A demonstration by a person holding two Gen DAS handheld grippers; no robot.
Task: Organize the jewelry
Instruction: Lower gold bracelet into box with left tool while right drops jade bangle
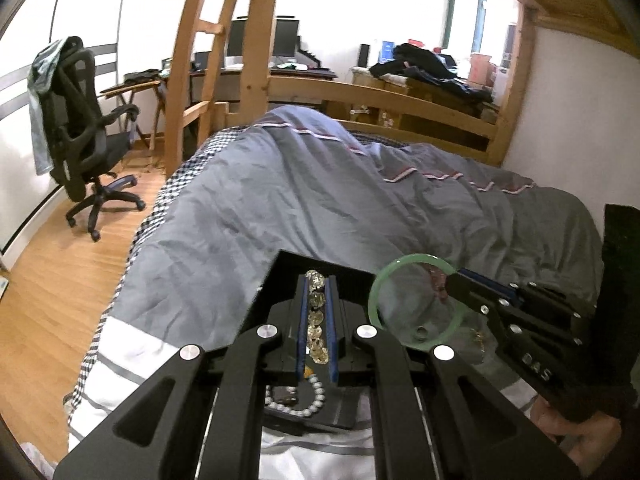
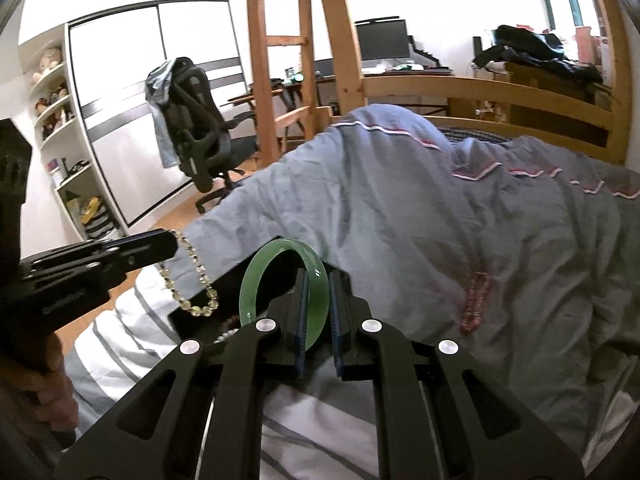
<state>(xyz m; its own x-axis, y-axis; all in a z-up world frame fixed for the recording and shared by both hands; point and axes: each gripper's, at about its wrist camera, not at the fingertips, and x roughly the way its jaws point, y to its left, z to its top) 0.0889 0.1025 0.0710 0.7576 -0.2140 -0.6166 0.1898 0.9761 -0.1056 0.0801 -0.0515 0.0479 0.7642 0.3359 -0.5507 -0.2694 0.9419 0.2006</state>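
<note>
My left gripper (image 1: 317, 280) is shut on a pale yellow crystal bead bracelet (image 1: 316, 320), held above a black jewelry tray (image 1: 286, 268) on the bed; in the right wrist view the bracelet (image 2: 192, 280) hangs from it. A white pearl bracelet (image 1: 308, 402) lies in the tray. My right gripper (image 2: 318, 276) is shut on a green jade bangle (image 2: 280, 280), held upright just right of the tray; the bangle also shows in the left wrist view (image 1: 374, 304). A pink bead bracelet (image 2: 474, 300) lies on the duvet to the right.
A grey-blue duvet (image 1: 320, 200) covers the bed, with a white striped sheet (image 1: 132, 344) at the near end. A small ring (image 1: 421, 333) and a gold chain (image 1: 478, 336) lie on the bedding. Wooden bunk frame (image 1: 256, 40), office chair (image 1: 80, 120) and desk stand beyond.
</note>
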